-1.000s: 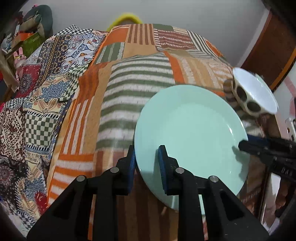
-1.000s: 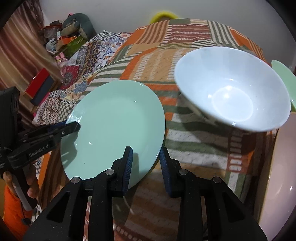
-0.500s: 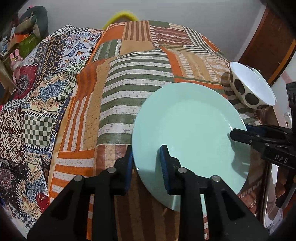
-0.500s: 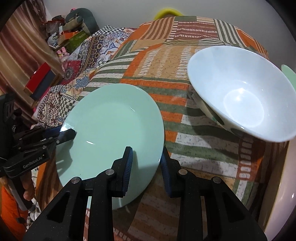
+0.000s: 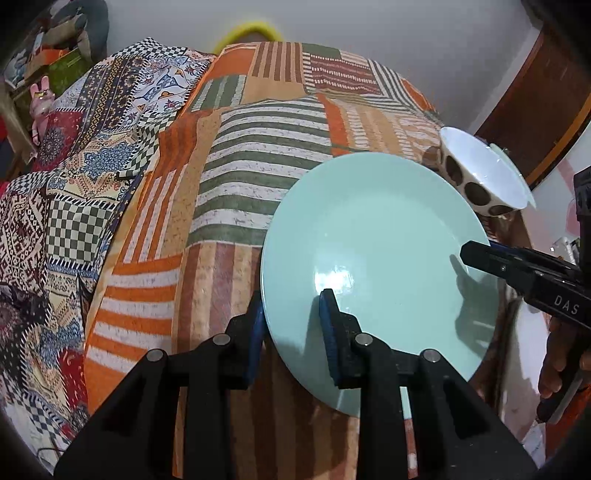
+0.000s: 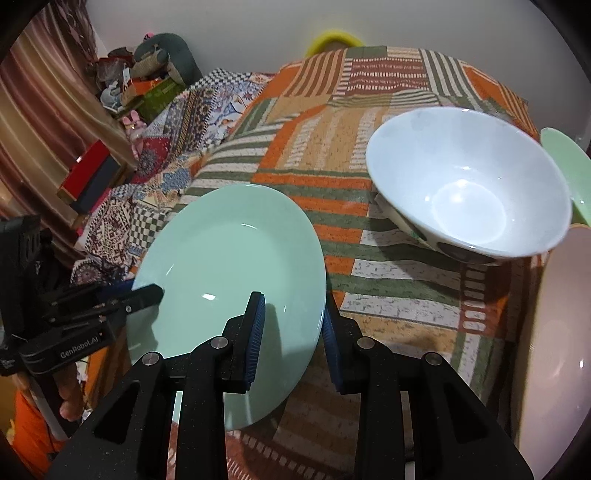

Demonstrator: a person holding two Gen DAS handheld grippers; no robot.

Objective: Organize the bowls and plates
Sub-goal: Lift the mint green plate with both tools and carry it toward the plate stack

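Note:
A mint green plate point(image 5: 373, 258) is held level above the patchwork cloth. My left gripper point(image 5: 293, 317) is shut on its near left rim. My right gripper point(image 6: 291, 317) is shut on the opposite rim of the same plate point(image 6: 229, 269). Each gripper shows in the other's view: the right one point(image 5: 480, 256) at the plate's right edge, the left one point(image 6: 147, 293) at its left edge. A white bowl with dark spots outside point(image 6: 469, 184) stands on the cloth to the right, also in the left wrist view point(image 5: 484, 173).
A pale pink plate point(image 6: 557, 350) lies at the right edge, a second green plate point(image 6: 569, 166) behind the bowl. The patchwork cloth point(image 5: 258, 122) covers the surface. Boxes and toys point(image 6: 147, 88) crowd the far left; a yellow object point(image 5: 247, 31) is at the back.
The plate, held by both grippers, has shifted slightly toward the near side; the bowl looks farther from it in both views.

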